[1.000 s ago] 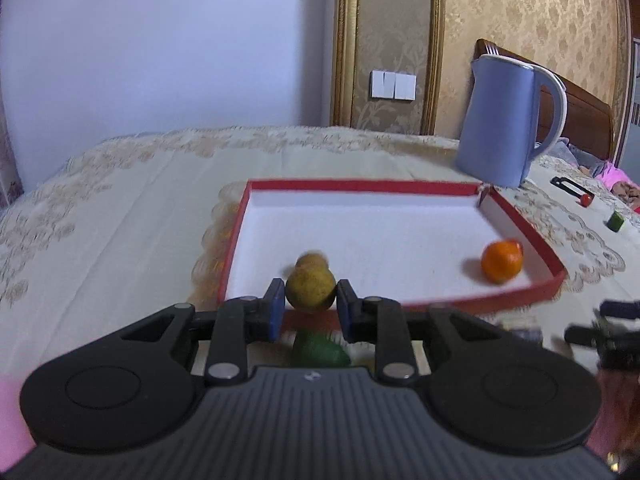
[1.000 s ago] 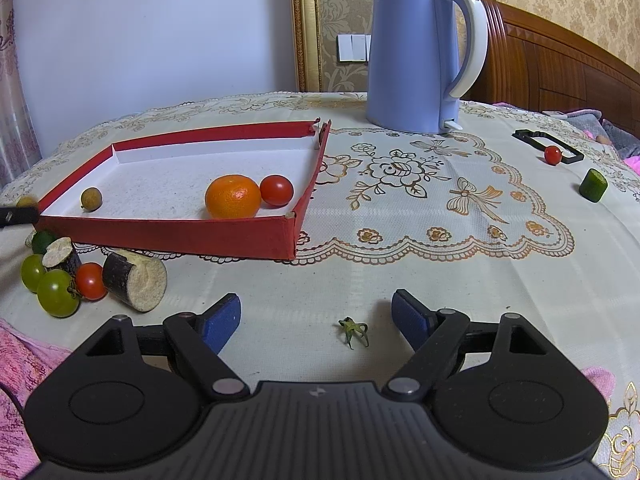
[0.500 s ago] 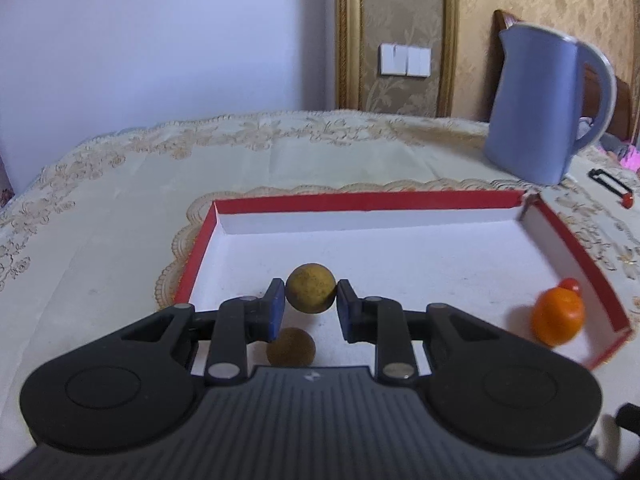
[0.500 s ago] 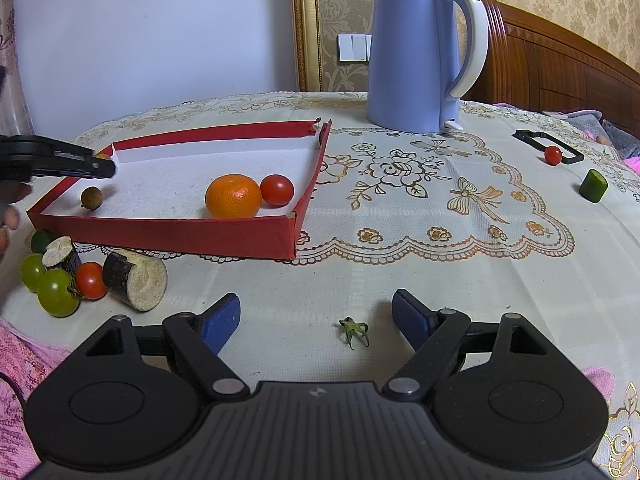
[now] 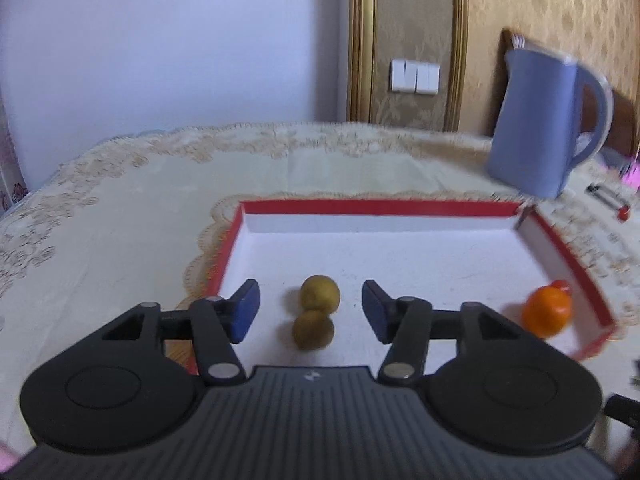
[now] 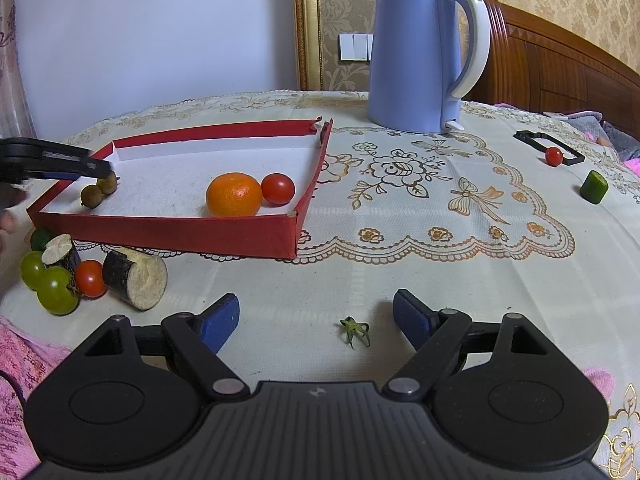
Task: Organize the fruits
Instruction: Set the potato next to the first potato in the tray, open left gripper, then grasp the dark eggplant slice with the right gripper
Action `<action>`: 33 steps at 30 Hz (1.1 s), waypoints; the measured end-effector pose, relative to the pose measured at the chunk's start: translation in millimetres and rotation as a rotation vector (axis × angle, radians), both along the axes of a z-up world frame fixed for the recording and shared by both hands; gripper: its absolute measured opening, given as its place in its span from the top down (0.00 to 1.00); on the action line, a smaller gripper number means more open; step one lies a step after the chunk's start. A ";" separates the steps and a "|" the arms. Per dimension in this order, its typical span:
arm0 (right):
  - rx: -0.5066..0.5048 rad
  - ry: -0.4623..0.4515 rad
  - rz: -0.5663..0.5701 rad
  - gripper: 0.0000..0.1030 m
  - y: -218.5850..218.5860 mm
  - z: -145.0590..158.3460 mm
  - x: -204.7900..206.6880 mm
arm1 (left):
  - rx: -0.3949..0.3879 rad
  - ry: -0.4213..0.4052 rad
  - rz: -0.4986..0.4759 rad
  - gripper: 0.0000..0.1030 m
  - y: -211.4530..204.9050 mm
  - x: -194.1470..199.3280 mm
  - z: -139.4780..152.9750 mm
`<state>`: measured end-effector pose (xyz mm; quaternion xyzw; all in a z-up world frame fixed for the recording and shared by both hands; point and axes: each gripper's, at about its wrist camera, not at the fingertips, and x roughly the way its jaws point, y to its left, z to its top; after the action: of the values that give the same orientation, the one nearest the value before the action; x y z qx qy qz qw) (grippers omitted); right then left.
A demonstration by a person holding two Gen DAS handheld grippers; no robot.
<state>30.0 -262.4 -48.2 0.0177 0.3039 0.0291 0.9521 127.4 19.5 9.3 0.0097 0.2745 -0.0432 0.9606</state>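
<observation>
A red-walled tray (image 5: pixel 384 207) (image 6: pixel 180 236) with a white floor holds two small brown round fruits (image 5: pixel 320 294) (image 6: pixel 107 185), touching each other, plus an orange (image 5: pixel 547 312) (image 6: pixel 234 195) and a red cherry tomato (image 6: pixel 278 189). My left gripper (image 5: pixel 311 311) hovers over the tray's near left corner; its jaws are opening and the pads stand clear of the brown fruit between them. The right gripper (image 6: pixel 316 320) rests open above the tablecloth, with only a green stem (image 6: pixel 354 330) ahead of it.
A blue kettle (image 6: pixel 420 60) stands behind the tray. Left of the tray lie green tomatoes (image 6: pixel 56 290), a red tomato (image 6: pixel 90 279) and cut dark-skinned chunks (image 6: pixel 136 278). At far right lie a red tomato (image 6: pixel 554 156), a black frame and a green piece (image 6: pixel 595 187).
The left gripper carried the brown fruit forward over the tray wall, then opened and let it go beside the other brown fruit. The right gripper has stayed still.
</observation>
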 end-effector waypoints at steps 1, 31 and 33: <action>0.001 0.000 0.000 0.18 0.2 0.0 0.0 | -0.007 -0.008 -0.006 0.43 3.6 -11.7 3.1; 0.041 -0.031 0.000 0.18 -1.5 3.7 -7.9 | 0.013 0.077 -0.139 0.00 11.8 -112.7 -51.5; 0.127 -0.034 0.027 0.18 -2.1 7.5 -11.1 | 0.029 0.083 -0.144 0.00 9.1 -111.5 -52.0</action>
<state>18.9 -264.5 -40.7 0.0735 0.2855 0.0613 0.9536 15.9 28.6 -42.7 0.0416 0.3132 -0.1087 0.9425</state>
